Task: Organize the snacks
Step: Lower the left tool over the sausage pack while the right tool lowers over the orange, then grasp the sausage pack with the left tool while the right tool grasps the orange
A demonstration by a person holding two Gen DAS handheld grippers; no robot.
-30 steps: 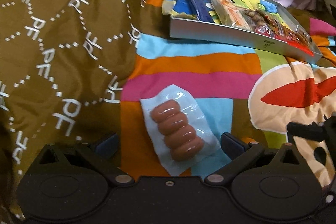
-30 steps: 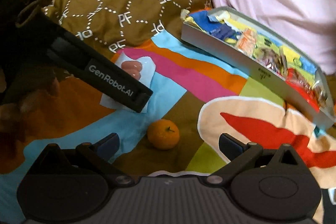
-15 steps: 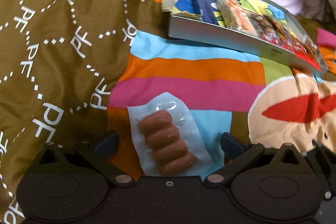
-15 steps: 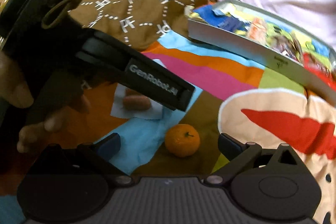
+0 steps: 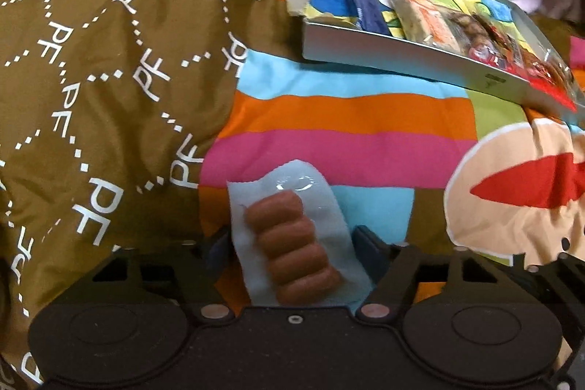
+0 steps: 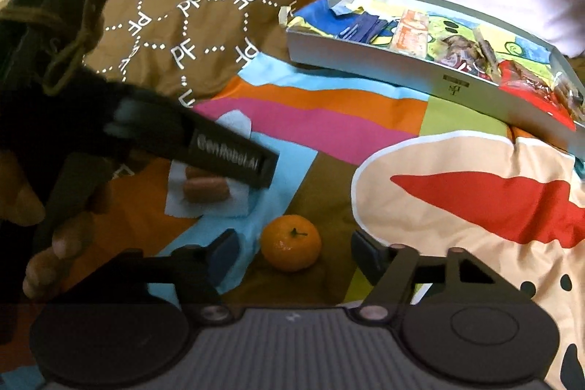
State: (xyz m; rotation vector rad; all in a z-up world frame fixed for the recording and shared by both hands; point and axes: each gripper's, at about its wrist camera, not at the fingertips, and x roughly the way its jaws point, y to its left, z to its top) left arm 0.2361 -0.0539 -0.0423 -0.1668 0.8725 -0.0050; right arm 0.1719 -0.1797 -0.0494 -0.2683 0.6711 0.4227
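- The sausage pack [image 5: 292, 240], four small sausages sealed in clear film, lies on the striped bedspread [image 5: 347, 119] at the near edge of the left wrist view, between the fingers of the left hand-held gripper [image 5: 292, 243].
- That gripper's jaws have just been closing around the pack. The pads sit at the film's side edges, but I cannot tell whether they press yet.
- The pack looks light and soft. The film is probably slick and will crumple, so the grip should cross the firm sausage row rather than the loose flat border.
- The mandarin [image 6: 291, 242] sits on the bedspread, near and centred between the fingers of the right hand-held gripper [image 6: 292, 249].
- The right jaws have also just been closing. A gap shows on each side of the fruit, so nothing is pinched.
- The mandarin seems round, firm and slightly yielding. It could roll on the soft bedding, so it should be held across its widest part.
- The grey tray [image 6: 402, 75] lies far right, already holding wrapped snacks.
- Readable writing includes "GenRobot.AI" on the left hand-held gripper and a repeated "PF" on the brown quilt [image 5: 91, 61].
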